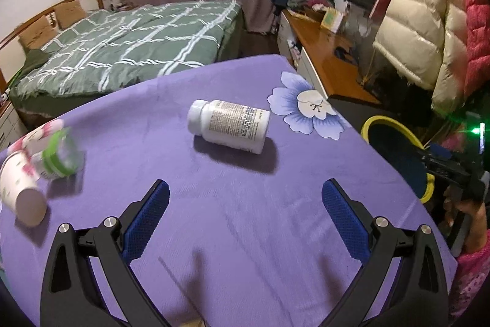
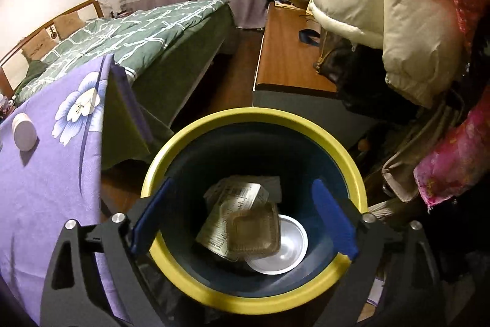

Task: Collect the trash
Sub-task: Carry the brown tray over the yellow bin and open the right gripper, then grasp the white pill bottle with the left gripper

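Trash on the purple tablecloth (image 1: 245, 219): one white pill bottle (image 1: 230, 125) mid-table, one paper cup (image 1: 21, 183) and one green-lidded jar (image 1: 61, 155) near the left edge. Left gripper (image 1: 245, 198) wide, empty, over bare cloth; right gripper (image 2: 242, 210) wide, empty, above one yellow-rimmed bin (image 2: 190, 293) holding three discarded pieces

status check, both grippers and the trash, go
Left gripper open, empty, over purple tablecloth. Right gripper open above yellow-rimmed bin. White pill bottle lying ahead, path clear.
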`<state>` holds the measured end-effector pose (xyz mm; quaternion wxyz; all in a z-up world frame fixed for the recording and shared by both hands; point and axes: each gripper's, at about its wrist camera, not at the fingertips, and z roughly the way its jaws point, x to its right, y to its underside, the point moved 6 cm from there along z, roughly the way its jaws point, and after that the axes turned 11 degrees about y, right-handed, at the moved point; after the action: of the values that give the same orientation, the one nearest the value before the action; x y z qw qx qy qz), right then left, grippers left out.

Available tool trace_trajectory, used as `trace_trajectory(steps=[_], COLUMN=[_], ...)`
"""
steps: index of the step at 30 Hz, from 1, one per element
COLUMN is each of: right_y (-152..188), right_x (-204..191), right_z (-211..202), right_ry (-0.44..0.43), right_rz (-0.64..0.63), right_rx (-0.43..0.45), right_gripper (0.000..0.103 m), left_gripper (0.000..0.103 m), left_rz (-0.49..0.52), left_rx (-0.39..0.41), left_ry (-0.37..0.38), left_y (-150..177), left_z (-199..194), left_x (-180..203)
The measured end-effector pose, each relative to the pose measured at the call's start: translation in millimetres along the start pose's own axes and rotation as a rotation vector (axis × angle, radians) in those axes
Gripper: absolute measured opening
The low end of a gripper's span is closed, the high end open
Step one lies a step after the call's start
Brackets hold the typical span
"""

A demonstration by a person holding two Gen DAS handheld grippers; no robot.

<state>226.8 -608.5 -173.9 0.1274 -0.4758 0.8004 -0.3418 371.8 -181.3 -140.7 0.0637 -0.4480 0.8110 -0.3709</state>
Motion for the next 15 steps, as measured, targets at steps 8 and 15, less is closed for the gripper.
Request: trace_trajectory(steps=[8, 15], right_y=[-3, -9], right_x=[-11, -20], right_z=[4, 2], right_ry=[-0.024, -0.045], right_rz=[-0.012, -0.016], right_rx=[-0.007, 0.002], right_gripper=[0.087, 0.087], left_gripper=[0.098, 0.098], left_rz=[0.019, 0.034], left_rx=[-0.041, -0.068], left_ry=[0.033, 0.041], left_y=[-24, -40], left_z=[41, 69], left_x=[-16, -27])
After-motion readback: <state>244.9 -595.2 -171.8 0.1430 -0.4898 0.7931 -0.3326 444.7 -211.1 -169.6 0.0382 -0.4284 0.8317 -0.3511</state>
